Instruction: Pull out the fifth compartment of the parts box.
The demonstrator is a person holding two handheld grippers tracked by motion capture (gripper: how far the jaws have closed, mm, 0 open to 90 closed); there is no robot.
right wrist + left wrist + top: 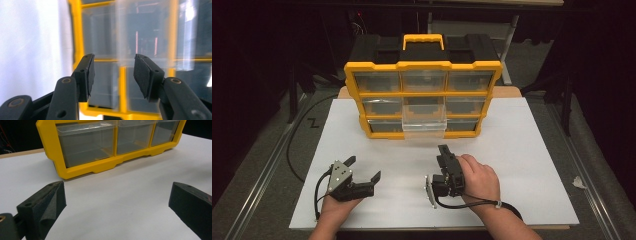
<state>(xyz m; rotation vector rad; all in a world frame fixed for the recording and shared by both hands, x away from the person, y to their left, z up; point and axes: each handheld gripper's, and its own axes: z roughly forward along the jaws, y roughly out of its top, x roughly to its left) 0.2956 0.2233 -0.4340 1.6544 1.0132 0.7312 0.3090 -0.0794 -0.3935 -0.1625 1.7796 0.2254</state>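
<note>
A yellow-and-black drawer cabinet [423, 95] with clear drawers stands at the back of the white board [512, 150]. One clear drawer [424, 126] in its middle column, low down, sticks out toward me. My left gripper [364, 169] rests at the front left, jaws spread wide with nothing between them; in its own view the left gripper [117, 200] faces the cabinet's lower corner [62, 172]. My right gripper [443, 149], rolled onto its side, points at the protruding drawer from a short way off. In the blurred right gripper view the right gripper [113, 67] stands open, its pads apart and empty.
The board's front edge runs just ahead of both hands. A black cable [294, 150] loops over the floor at the left. Metal rails flank the table, and a crumpled white scrap [578, 182] lies on the floor at the right.
</note>
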